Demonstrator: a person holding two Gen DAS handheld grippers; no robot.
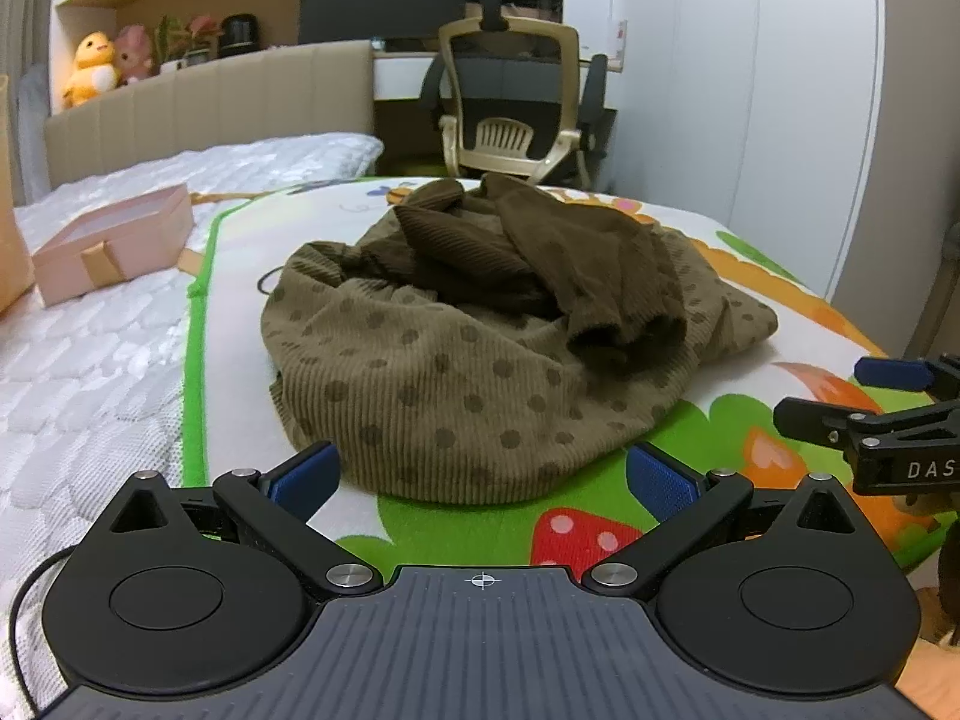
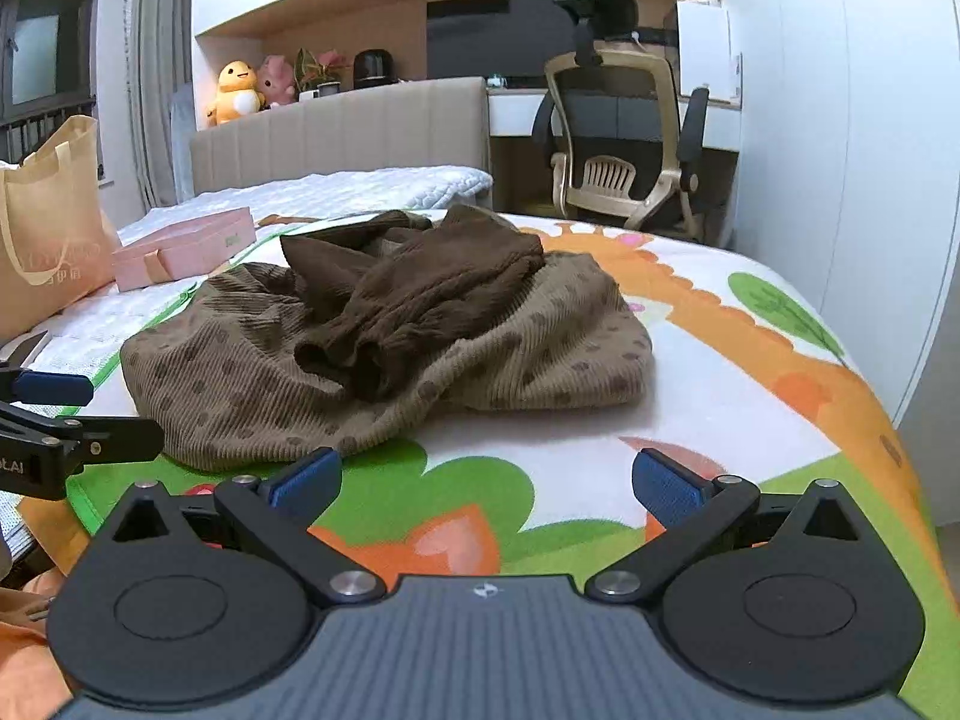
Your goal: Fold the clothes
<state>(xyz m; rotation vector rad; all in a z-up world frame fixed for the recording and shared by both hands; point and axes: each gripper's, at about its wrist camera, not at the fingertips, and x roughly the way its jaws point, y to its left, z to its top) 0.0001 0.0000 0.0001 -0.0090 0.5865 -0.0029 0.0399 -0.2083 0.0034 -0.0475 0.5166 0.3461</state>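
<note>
A crumpled olive-brown corduroy garment with dark dots (image 1: 468,372) lies in a heap on a colourful cartoon play mat (image 1: 798,294), with a darker brown ribbed part (image 1: 528,252) bunched on top. My left gripper (image 1: 483,474) is open and empty, its blue pads just short of the garment's near edge. In the right wrist view the garment (image 2: 252,372) lies ahead and left. My right gripper (image 2: 486,486) is open and empty over the mat (image 2: 750,372), short of the cloth. Each gripper shows at the edge of the other's view.
A pink box (image 1: 114,246) sits on the white quilted bed (image 1: 90,372) left of the mat. A beige tote bag (image 2: 48,240) stands at far left. An office chair (image 1: 510,96), headboard and shelves with plush toys (image 1: 90,69) stand behind.
</note>
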